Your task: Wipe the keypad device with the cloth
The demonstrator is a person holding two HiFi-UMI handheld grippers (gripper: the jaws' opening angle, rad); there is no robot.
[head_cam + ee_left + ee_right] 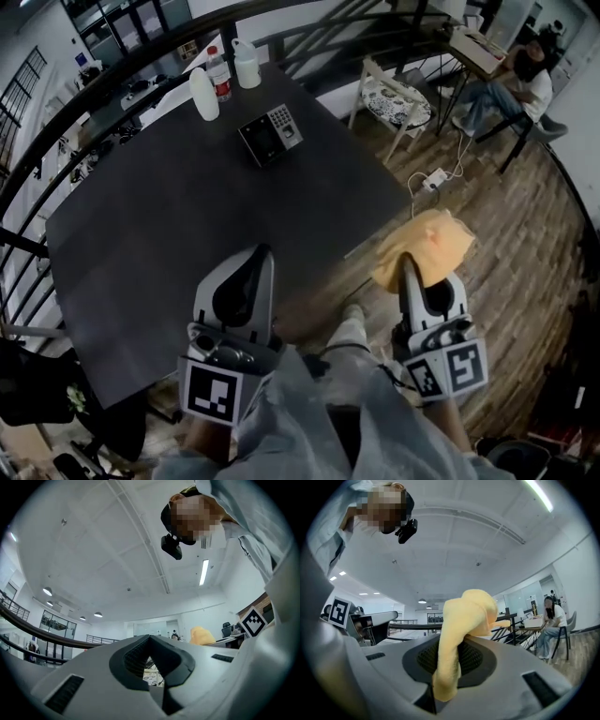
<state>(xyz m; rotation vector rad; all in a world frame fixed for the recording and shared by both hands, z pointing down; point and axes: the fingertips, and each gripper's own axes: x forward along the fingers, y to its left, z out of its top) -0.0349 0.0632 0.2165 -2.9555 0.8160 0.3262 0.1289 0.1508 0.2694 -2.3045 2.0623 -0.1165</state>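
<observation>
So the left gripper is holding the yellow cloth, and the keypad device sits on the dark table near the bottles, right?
Not quite: the right gripper holds the yellow cloth, as the right gripper view shows; the left gripper is shut on nothing. The keypad device does sit on the dark table near the bottles.

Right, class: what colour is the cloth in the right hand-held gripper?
Pale yellow-orange. The cloth shows best in the right gripper view.

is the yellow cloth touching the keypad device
Apart. Head view: the right gripper holds the cloth beyond the table edge, with the keypad device far across it.
</observation>
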